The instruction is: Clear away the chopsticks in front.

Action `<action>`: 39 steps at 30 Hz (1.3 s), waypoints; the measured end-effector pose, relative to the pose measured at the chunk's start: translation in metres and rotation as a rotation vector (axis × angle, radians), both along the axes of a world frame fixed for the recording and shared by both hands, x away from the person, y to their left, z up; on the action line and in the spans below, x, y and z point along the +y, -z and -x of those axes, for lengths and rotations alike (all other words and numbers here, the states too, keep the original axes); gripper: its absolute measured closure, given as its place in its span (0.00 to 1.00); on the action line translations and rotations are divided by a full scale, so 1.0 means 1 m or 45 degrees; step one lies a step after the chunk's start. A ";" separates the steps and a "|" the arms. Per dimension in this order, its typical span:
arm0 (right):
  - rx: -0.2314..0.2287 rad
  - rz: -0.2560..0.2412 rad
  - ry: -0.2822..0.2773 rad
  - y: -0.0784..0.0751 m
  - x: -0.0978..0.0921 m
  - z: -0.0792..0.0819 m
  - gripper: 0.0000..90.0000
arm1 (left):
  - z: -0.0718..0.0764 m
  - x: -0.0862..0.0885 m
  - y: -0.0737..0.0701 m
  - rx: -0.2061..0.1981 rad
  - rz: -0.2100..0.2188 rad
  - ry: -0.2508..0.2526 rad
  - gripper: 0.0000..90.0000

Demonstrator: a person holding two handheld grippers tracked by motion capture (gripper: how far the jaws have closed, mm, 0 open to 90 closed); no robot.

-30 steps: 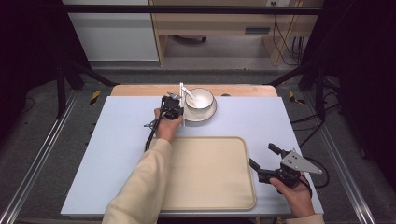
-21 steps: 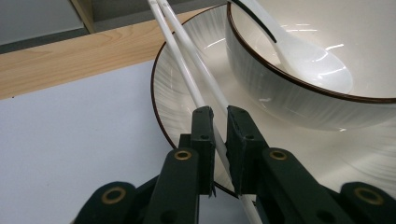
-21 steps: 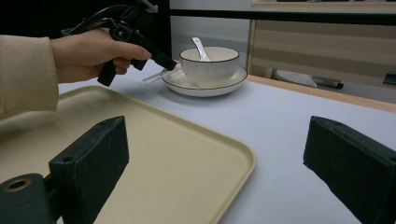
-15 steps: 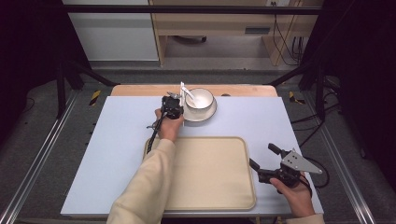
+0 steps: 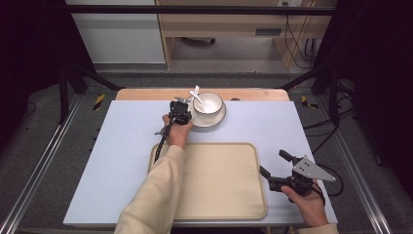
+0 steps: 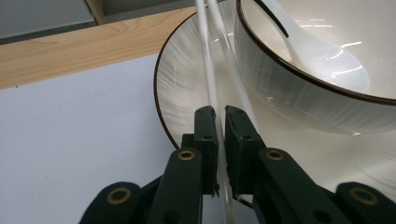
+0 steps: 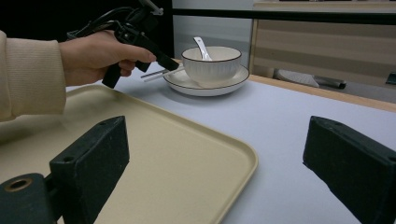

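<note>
Where they cross the plate (image 6: 187, 79), chopsticks (image 6: 208, 70) sit seemingly pinched between left tongs (image 6: 219, 114).

Chopsticks (image 6: 212, 88) tips cut off at top edge.

The high view looks down from 6 o'clock; both gripper views, low and close, share the bowl (image 6: 317, 70).
</note>
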State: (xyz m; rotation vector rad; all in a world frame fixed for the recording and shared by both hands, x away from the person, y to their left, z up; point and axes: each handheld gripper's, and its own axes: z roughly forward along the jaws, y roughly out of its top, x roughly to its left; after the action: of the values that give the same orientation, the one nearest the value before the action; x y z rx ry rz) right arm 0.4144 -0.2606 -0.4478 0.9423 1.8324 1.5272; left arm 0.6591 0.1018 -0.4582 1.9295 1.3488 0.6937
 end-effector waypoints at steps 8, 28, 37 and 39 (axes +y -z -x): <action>-0.004 0.004 -0.001 0.000 -0.001 0.000 0.08 | 0.001 0.004 -0.002 0.001 -0.023 0.014 0.95; -0.005 0.007 -0.020 0.000 0.004 -0.001 0.06 | 0.054 0.062 -0.032 -0.071 0.085 -0.091 0.95; -0.007 0.013 -0.024 0.000 0.007 0.000 0.07 | 0.090 0.078 -0.047 -0.133 0.143 -0.116 0.95; -0.012 0.008 -0.021 -0.001 0.007 0.000 0.07 | 0.100 0.082 -0.048 -0.146 0.182 -0.131 0.95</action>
State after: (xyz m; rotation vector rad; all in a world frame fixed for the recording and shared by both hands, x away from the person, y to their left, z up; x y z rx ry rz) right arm 0.4141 -0.2541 -0.4472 0.9184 1.8414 1.5324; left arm 0.5589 0.1839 -0.4102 1.6930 1.3945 0.7254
